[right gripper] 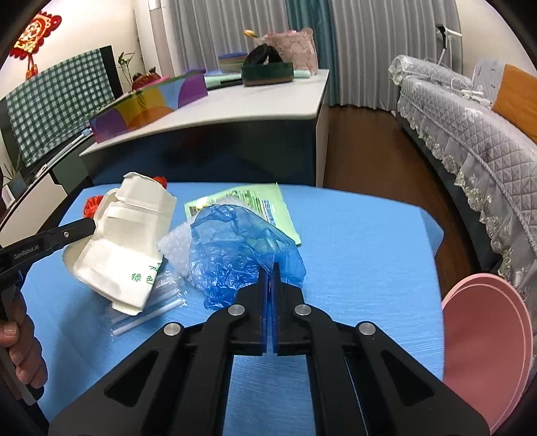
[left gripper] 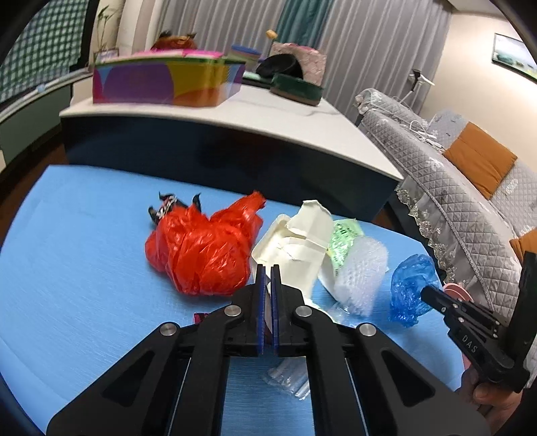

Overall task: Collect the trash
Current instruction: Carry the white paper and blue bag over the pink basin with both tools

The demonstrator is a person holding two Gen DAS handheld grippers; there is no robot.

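Before you: a crumpled red plastic bag (left gripper: 204, 255), a crinkled translucent blue plastic bag (right gripper: 235, 255), a cream paper carton (right gripper: 124, 248), all on the pale blue counter (right gripper: 362, 255).

This was a home living room. A sofa (right gripper: 470, 134) under a grey quilted, lace-edged cover with orange cushions (left gripper: 480, 157) ran along one side, and grey and teal floor-length curtains (right gripper: 369, 43) hung behind it. Beside the sofa, across a strip of dark wood floor (right gripper: 362, 147), stood a white tabletop (right gripper: 255, 97) carrying a bright multicoloured box (left gripper: 161, 80) and a pink lacy bag. Farther from the sofa, a red paper ornament (right gripper: 37, 30) hung on the wall (above a checked green cloth (right gripper: 57, 104) and a potted plant).
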